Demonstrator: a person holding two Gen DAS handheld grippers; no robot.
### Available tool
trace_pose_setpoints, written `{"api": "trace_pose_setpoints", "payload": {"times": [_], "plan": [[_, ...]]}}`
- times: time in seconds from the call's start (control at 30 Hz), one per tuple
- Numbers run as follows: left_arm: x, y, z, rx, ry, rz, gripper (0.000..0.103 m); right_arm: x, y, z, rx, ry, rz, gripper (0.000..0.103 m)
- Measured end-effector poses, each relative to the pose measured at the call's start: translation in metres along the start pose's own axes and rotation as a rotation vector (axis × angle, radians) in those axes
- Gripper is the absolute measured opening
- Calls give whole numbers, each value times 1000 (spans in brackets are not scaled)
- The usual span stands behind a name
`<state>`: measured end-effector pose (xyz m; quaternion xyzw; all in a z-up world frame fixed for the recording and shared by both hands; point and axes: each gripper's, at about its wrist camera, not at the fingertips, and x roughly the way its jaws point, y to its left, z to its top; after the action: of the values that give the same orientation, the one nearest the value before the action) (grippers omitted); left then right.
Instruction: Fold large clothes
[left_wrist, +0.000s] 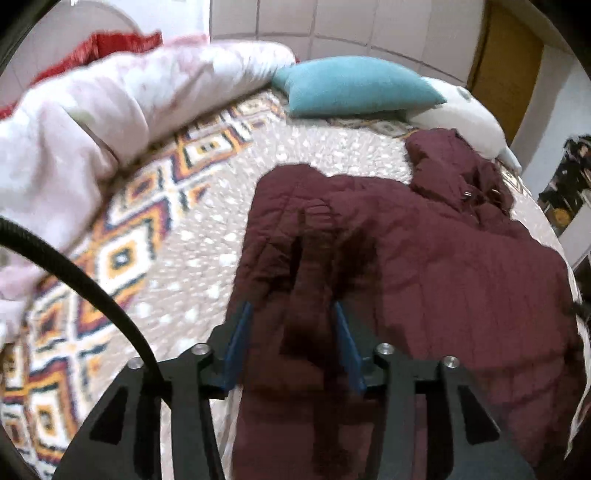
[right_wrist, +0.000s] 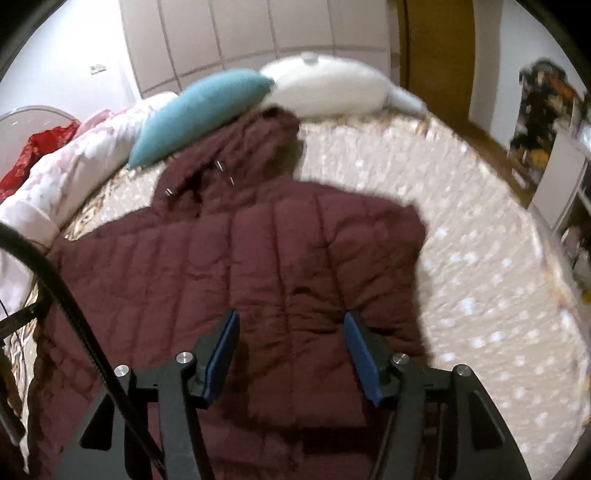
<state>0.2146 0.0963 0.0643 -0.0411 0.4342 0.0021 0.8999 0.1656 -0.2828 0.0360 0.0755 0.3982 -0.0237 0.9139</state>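
Maroon jacket (right_wrist: 236, 258) lies flat on the bed (right_wrist: 480, 258), ready for folding. Left claw (left_wrist: 293, 314) looks apart around a fold, not pinching; right claw (right_wrist: 291, 325) hangs apart, empty.

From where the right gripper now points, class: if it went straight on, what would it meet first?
Most likely the maroon quilted jacket spread on the bed: the right gripper stands open above its padded front, nothing between the fingers. Depth is unclear, so how near it is cannot be judged.

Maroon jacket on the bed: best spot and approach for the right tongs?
Likely the jacket's right edge near the hem, coming from the bare bedspread side. That edge lies flat and exposed there, so one pad could slide under it.
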Motion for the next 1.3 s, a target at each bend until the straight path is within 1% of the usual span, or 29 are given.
{"api": "trace_pose_setpoints", "payload": {"times": [0.03, 0.1, 0.17, 0.27, 0.37, 0.53, 0.6, 0.67, 0.77, 0.87, 0.97, 1.07, 1.13, 1.23, 1.3], "plan": [[-17, -1, -7, 15, -20, 0, 51, -17, -1, -1, -13, -30, -29, 63], [-43, -2, -20, 26, -46, -1, 53, -42, -5, -4, -13, -51, -37, 63], [-66, -2, -35, 37, -66, 11, 59, -60, -7, -11, -11, -20, -22, 63], [-96, -5, -56, 60, -93, 25, 59, -89, -10, -30, -22, -10, -25, 63], [-120, -12, -75, 102, -122, 51, 59, -109, -10, -50, -32, 4, -17, 63], [-144, -22, -97, 147, -157, 54, 61, -128, -10, -78, -43, 12, -25, 63], [-147, -26, -100, 161, -160, 51, 63, -128, -11, -82, -45, 21, -35, 63], [-145, -29, -102, 165, -161, 47, 65, -129, -16, -78, -42, 29, -42, 63], [-135, -35, -97, 148, -151, 13, 67, -134, -17, -57, -51, 18, -60, 63], [-118, -48, -88, 118, -142, -26, 67, -135, -13, -21, -73, 4, -77, 63], [-97, -62, -76, 88, -141, -72, 67, -126, -2, 21, -69, 4, -80, 63], [-74, -70, -67, 39, -144, -103, 70, -112, 12, 64, -61, -6, -80, 63], [-56, -71, -65, 10, -143, -101, 70, -98, 25, 96, -70, -19, -94, 65], [-35, -68, -68, 5, -132, -100, 70, -72, 45, 138, -101, -25, -136, 66], [-24, -65, -73, 9, -126, -92, 70, -45, 56, 165, -103, -23, -143, 67]]}}
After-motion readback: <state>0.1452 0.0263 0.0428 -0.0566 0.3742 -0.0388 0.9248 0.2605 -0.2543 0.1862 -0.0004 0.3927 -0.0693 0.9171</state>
